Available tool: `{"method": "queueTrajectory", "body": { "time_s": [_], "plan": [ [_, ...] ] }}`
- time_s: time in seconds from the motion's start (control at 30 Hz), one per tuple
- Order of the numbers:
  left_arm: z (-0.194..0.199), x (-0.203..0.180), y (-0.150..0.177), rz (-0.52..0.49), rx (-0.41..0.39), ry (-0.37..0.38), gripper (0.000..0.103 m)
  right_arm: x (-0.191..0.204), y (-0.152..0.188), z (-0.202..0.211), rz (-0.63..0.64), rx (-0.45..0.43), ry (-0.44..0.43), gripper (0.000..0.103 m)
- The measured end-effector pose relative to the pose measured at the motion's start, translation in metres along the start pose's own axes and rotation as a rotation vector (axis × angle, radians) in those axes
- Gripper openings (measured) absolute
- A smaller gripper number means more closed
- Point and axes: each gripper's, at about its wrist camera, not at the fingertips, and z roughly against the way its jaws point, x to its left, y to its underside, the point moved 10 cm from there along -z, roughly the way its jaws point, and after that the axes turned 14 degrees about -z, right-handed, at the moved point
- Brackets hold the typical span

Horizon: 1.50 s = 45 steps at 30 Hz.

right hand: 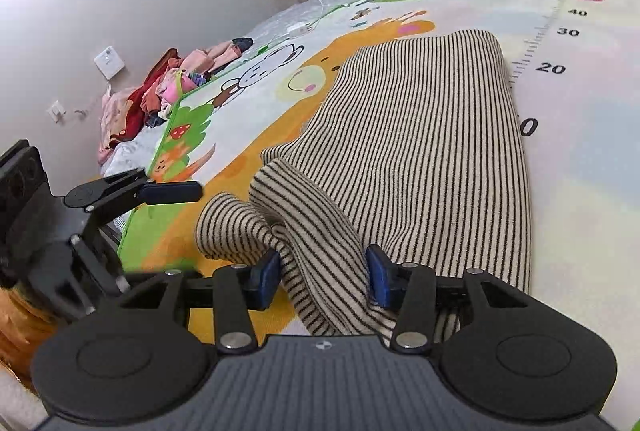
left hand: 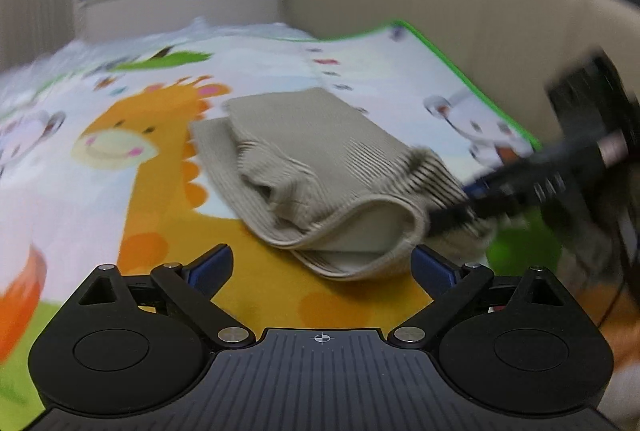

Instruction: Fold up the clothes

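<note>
From the left wrist camera we see our left gripper [left hand: 322, 269] with its blue pads spread wide and nothing between them, poised just short of the folded striped sweater [left hand: 320, 167] that lies on the cartoon play mat [left hand: 120, 151]. The sweater's rolled edge faces us – beige inside, ribbed outside. Our right gripper [left hand: 460, 207], blurred, reaches in from the right and meets the sweater's near corner.

From the right wrist camera, the right gripper [right hand: 322, 281] has its fingers [right hand: 266, 277] pressed in on a bunched fold of the sweater [right hand: 420, 151], which stretches away across the mat [right hand: 580, 151]. The left gripper [right hand: 172, 191] sits to the left, apart from the cloth. A pile of clothes [right hand: 160, 87] lies beyond the mat's far-left edge, by the wall.
</note>
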Motion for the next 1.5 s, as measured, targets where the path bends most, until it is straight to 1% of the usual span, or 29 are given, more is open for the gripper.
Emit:
{"method": "queueTrajectory", "body": {
  "time_s": [0.1, 0.13, 0.17, 0.2, 0.27, 0.3, 0.33, 0.37, 0.4, 0.43, 0.5, 0.53, 0.57, 0.6, 0.67, 0.77, 0.87, 0.93, 0.97, 1.03, 1.1, 1.13, 1.2, 1.23, 1.3, 1.37, 1.43, 1.5],
  "plan": [
    [-0.016, -0.024, -0.004, -0.163, -0.002, 0.002, 0.099, 0.005, 0.006, 0.005, 0.062, -0.008, 0.023, 0.045],
    [-0.022, -0.029, -0.006, -0.217, -0.003, -0.009, 0.099, 0.009, 0.008, 0.008, 0.091, -0.013, 0.034, 0.049],
    [-0.029, -0.033, -0.008, -0.257, -0.002, -0.022, 0.099, 0.014, 0.011, 0.014, 0.138, -0.028, 0.054, 0.052],
    [-0.036, -0.034, -0.010, -0.272, 0.002, -0.032, 0.099, 0.019, 0.015, 0.019, 0.216, -0.055, 0.088, 0.054],
    [-0.048, -0.036, -0.013, -0.290, 0.010, -0.044, 0.094, 0.030, 0.023, 0.031, 0.376, -0.111, 0.159, 0.066],
    [-0.051, -0.033, -0.015, -0.257, 0.012, -0.030, 0.091, 0.035, 0.030, 0.034, 0.481, -0.139, 0.203, 0.068],
    [-0.054, -0.029, -0.016, -0.211, 0.015, -0.009, 0.091, 0.038, 0.037, 0.035, 0.566, -0.153, 0.234, 0.072],
    [-0.056, -0.025, -0.018, -0.165, 0.017, 0.009, 0.091, 0.039, 0.043, 0.031, 0.620, -0.150, 0.260, 0.074],
    [-0.057, -0.020, -0.019, -0.117, 0.019, 0.022, 0.091, 0.040, 0.049, 0.027, 0.674, -0.147, 0.286, 0.074],
    [-0.059, -0.015, -0.019, -0.070, 0.020, 0.035, 0.091, 0.040, 0.054, 0.022, 0.724, -0.147, 0.313, 0.074],
    [-0.062, -0.007, -0.021, 0.020, 0.023, 0.059, 0.091, 0.034, 0.053, 0.011, 0.780, -0.178, 0.380, 0.074],
    [-0.063, -0.004, -0.021, 0.052, 0.025, 0.067, 0.091, 0.032, 0.052, 0.006, 0.801, -0.193, 0.409, 0.073],
    [-0.064, -0.002, -0.020, 0.069, 0.026, 0.070, 0.091, 0.030, 0.048, 0.003, 0.785, -0.203, 0.415, 0.058],
    [-0.064, -0.002, -0.019, 0.076, 0.027, 0.069, 0.091, 0.029, 0.044, 0.001, 0.769, -0.211, 0.419, 0.049],
    [-0.061, -0.001, -0.016, 0.082, 0.032, 0.066, 0.092, 0.030, 0.038, 0.003, 0.739, -0.209, 0.399, 0.039],
    [-0.049, 0.003, -0.014, 0.102, 0.023, 0.073, 0.092, 0.036, 0.039, 0.017, 0.752, -0.194, 0.380, 0.030],
    [-0.028, 0.016, -0.022, 0.179, -0.038, 0.113, 0.094, 0.045, 0.040, 0.035, 0.748, -0.147, 0.335, 0.029],
    [-0.017, 0.033, -0.033, 0.266, -0.092, 0.122, 0.094, 0.053, 0.044, 0.050, 0.763, -0.099, 0.296, 0.029],
    [-0.013, 0.041, -0.038, 0.302, -0.115, 0.123, 0.094, 0.056, 0.048, 0.058, 0.783, -0.078, 0.286, 0.029],
    [-0.015, 0.052, -0.047, 0.332, -0.135, 0.107, 0.090, 0.063, 0.054, 0.071, 0.810, -0.036, 0.276, 0.029],
    [-0.029, 0.055, -0.051, 0.322, -0.121, 0.092, 0.086, 0.071, 0.058, 0.083, 0.827, 0.002, 0.274, 0.028],
    [-0.038, 0.055, -0.053, 0.313, -0.110, 0.089, 0.084, 0.077, 0.055, 0.089, 0.831, 0.007, 0.282, 0.028],
    [-0.060, 0.050, -0.049, 0.280, -0.065, 0.094, 0.080, 0.089, 0.049, 0.102, 0.840, 0.015, 0.297, 0.028],
    [-0.070, 0.048, -0.044, 0.268, -0.038, 0.095, 0.078, 0.097, 0.038, 0.107, 0.841, 0.007, 0.302, 0.028],
    [-0.086, 0.046, -0.035, 0.253, 0.003, 0.102, 0.078, 0.106, 0.009, 0.109, 0.831, -0.015, 0.299, 0.028],
    [-0.094, 0.046, -0.027, 0.262, 0.018, 0.127, 0.080, 0.106, -0.021, 0.098, 0.823, -0.017, 0.294, 0.029],
    [-0.096, 0.048, -0.021, 0.269, 0.020, 0.142, 0.080, 0.098, -0.047, 0.073, 0.802, 0.004, 0.271, 0.031],
    [-0.097, 0.050, -0.017, 0.258, 0.027, 0.145, 0.079, 0.084, -0.065, 0.044, 0.796, 0.024, 0.268, 0.032]
  ]
}}
